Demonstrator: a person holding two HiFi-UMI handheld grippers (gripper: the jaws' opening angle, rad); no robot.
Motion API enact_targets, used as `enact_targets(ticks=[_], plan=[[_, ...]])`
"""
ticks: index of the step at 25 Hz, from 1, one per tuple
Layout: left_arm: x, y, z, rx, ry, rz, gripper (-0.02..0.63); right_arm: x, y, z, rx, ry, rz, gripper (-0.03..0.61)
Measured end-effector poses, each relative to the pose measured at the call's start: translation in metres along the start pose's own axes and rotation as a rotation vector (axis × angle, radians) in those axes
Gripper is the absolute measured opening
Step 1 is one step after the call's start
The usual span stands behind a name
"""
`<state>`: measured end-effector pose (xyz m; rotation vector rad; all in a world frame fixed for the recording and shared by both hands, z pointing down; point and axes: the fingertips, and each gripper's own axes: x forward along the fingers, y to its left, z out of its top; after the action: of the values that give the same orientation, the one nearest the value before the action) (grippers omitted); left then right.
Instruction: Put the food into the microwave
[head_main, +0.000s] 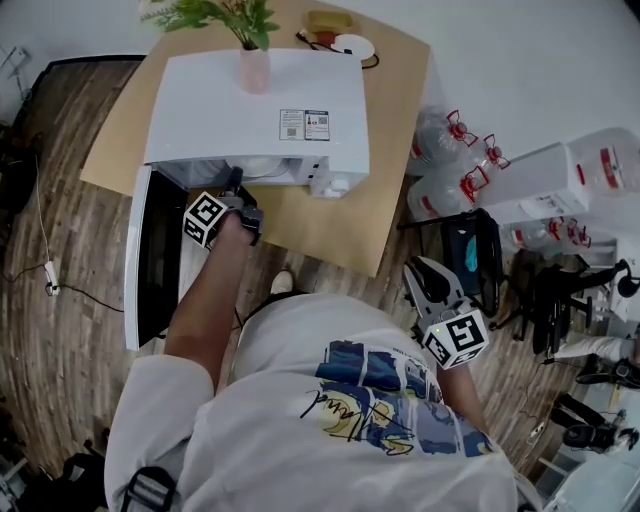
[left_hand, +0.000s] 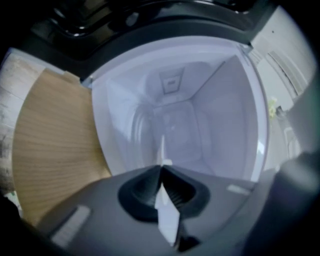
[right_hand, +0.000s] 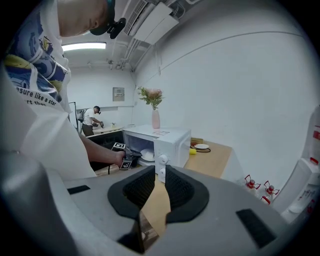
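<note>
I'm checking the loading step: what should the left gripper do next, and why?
Probably ease the plate deeper and set it down: the left gripper, shut on its rim, is just at the microwave mouth, with the door open.

I'm standing in a narrow room where plain white walls (right_hand: 225, 85) are closing in on both sides and a strip light (right_hand: 84, 46) is glowing on the ceiling. A wood-plank floor (head_main: 60, 330) is running under a light wooden worktop (head_main: 330, 225). Big clear water bottles (head_main: 445, 140) are sitting just beside it. At the far end a person (right_hand: 91, 119) is standing at a counter (right_hand: 107, 131).
</note>
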<state>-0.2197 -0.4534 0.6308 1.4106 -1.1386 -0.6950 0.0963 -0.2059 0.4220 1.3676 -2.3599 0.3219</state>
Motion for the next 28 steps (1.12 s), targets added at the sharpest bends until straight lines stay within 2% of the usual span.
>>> enact_targets(ticks=[4,7,14,21,28], plan=[[0.003,0.003,0.000,0.090,0.017,0.071,0.017,0.000,0.000,-0.003,0.016,0.007,-0.008,0.057],[0.006,0.002,0.001,0.187,0.027,0.138,0.026,-0.001,-0.001,-0.005,0.028,0.008,-0.016,0.055],[0.012,-0.001,0.003,0.512,0.070,0.301,0.063,-0.007,-0.006,-0.010,0.044,0.005,-0.028,0.055],[0.013,-0.001,0.006,0.787,0.075,0.447,0.097,-0.021,-0.015,-0.016,0.056,0.006,-0.041,0.055],[0.009,-0.002,0.007,0.877,0.058,0.483,0.132,-0.040,-0.023,-0.027,0.063,0.002,-0.055,0.055]])
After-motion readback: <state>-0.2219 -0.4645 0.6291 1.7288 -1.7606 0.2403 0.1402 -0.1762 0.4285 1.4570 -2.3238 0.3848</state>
